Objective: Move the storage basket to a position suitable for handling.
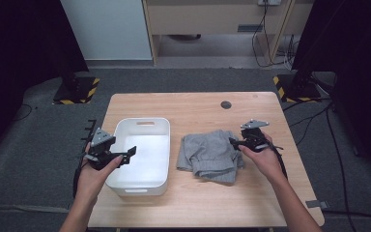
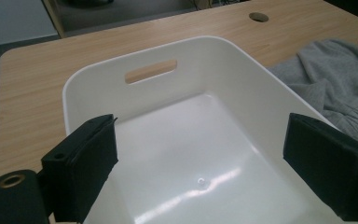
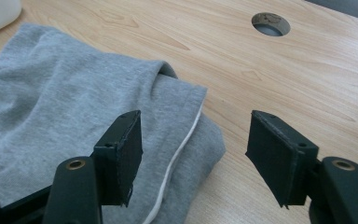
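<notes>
The grey garment (image 1: 210,155) lies crumpled on the tabletop (image 1: 193,104), at 3 o'clock of the white bin (image 1: 142,157), which is seen bare inside. Nothing is held: the left gripper (image 1: 125,153) is spread over the bin, the right gripper (image 1: 234,142) spread at the garment's edge. Grasping and binning are judged left.

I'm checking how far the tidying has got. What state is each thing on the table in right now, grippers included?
White bin: upright on the table, empty.
Grey garment: loosely folded and rumpled, lying on the table beside the bin, not held.
Left gripper: open over the bin, nothing between its jaws.
Right gripper: open at the garment's edge, pads not pressing the cloth.
Table hole: uncovered, nothing in it.
</notes>
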Demonstrator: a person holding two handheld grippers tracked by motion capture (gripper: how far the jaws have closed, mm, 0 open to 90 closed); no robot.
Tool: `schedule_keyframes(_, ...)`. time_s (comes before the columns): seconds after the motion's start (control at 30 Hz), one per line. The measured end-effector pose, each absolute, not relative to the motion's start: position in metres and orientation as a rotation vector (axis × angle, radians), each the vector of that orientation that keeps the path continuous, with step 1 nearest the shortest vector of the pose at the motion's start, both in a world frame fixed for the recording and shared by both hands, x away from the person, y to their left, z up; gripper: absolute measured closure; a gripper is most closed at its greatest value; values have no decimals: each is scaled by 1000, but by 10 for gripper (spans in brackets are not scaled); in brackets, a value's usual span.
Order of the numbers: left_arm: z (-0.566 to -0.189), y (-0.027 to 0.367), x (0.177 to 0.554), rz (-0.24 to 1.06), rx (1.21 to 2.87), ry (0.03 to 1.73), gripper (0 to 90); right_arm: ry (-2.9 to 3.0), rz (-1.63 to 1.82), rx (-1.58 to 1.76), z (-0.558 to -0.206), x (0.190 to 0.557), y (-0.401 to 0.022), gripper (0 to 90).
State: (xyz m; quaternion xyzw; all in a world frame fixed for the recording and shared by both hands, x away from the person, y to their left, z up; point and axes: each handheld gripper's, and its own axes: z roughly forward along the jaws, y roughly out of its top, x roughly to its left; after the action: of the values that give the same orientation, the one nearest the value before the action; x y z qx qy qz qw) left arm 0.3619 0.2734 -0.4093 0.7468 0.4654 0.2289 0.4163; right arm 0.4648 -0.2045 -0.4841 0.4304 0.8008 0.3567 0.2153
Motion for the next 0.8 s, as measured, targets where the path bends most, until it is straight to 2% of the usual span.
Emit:
schedule_keyframes(0.27, -399, 250, 360, 557, 1877, 1120, 91, 2242, 974, 1235, -492, 475, -204, 347)
schedule_keyframes(0.5, -394, 217, 358, 521, 1913, 1044, 91, 2282, 962, 1289, -506, 484, -197, 292)
schedule_keyframes(0.8, -397, 192, 362, 495, 1942, 1013, 91, 2320, 961, 1299, -516, 487, -191, 326)
